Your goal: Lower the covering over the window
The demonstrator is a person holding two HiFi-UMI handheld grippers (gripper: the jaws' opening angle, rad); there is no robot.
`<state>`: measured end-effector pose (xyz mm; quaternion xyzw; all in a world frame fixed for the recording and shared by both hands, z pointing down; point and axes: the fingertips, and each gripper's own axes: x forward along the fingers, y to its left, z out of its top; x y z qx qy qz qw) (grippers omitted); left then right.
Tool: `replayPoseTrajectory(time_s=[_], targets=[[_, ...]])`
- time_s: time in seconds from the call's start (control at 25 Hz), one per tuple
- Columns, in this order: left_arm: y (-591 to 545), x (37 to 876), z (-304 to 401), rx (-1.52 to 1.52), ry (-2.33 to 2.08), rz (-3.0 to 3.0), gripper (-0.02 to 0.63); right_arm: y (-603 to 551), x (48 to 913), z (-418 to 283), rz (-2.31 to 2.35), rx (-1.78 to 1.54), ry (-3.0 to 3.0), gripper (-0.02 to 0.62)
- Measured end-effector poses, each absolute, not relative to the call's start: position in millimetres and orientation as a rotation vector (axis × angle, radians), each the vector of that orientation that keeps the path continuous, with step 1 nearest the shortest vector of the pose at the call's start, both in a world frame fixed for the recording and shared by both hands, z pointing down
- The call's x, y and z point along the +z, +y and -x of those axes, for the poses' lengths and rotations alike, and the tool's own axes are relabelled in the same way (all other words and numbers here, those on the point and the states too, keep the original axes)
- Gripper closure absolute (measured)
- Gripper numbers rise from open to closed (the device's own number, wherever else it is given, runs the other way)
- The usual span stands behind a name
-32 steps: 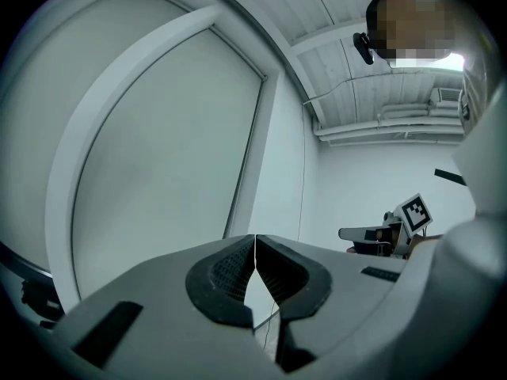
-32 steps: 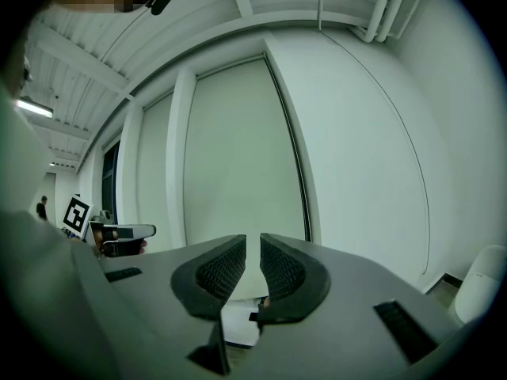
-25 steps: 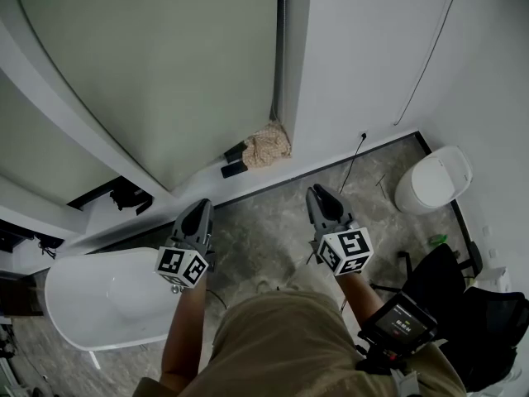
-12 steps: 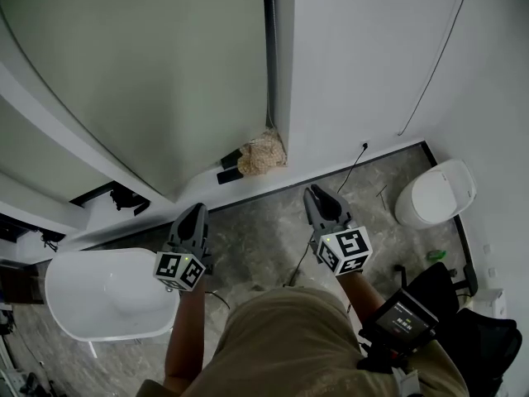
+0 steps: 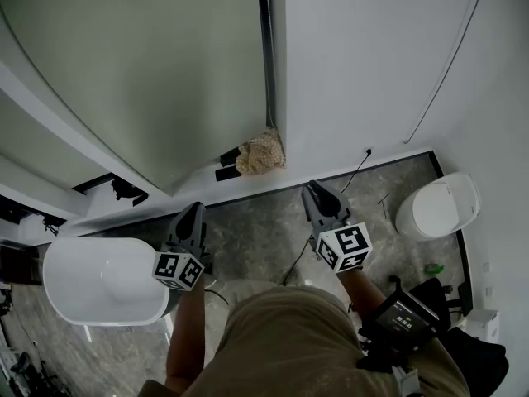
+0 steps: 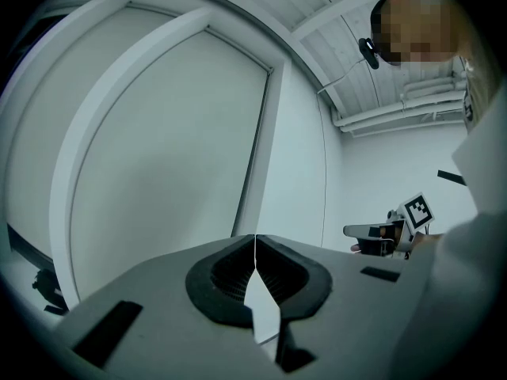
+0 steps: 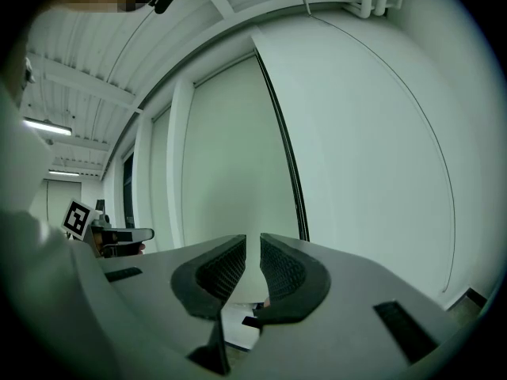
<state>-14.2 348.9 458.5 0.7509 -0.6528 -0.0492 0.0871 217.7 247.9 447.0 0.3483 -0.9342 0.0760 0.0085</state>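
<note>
A pale grey-green roller blind (image 5: 149, 64) covers the window down to the sill. It also fills the left gripper view (image 6: 166, 149) and shows in the right gripper view (image 7: 230, 157). A dark strip (image 5: 266, 48) runs down its right edge. My left gripper (image 5: 192, 209) is held level in front of the body, short of the wall, and its tips (image 6: 255, 237) meet with nothing between them. My right gripper (image 5: 312, 188) points at the wall right of the window. Its jaws (image 7: 252, 237) stand a narrow gap apart and hold nothing.
A white bathtub (image 5: 99, 279) stands low on the left and a white toilet (image 5: 438, 205) on the right. A beige crumpled cloth (image 5: 260, 151) and black items (image 5: 227, 164) lie at the window's corner. A thin cable (image 5: 455, 56) runs down the white wall. A black chair (image 5: 450, 304) is at right.
The head view has shifted along the wall: the toilet has slid right and lower, the tub lower. Both grippers stay side by side before the body, jaws unchanged.
</note>
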Motion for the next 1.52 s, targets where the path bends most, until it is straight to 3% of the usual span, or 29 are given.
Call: replayPoseTrajectory(time_s=[0.36, 1.52], targets=[[333, 464, 12, -0.116, -1.931, -2.225, 0.584, 234, 455, -212, -1.063, 0.274, -2.919, 0.552], [236, 472, 154, -0.103, -1.63, -2.447, 0.584, 190, 453, -69, -1.325, 0.224, -2.79, 0.553]])
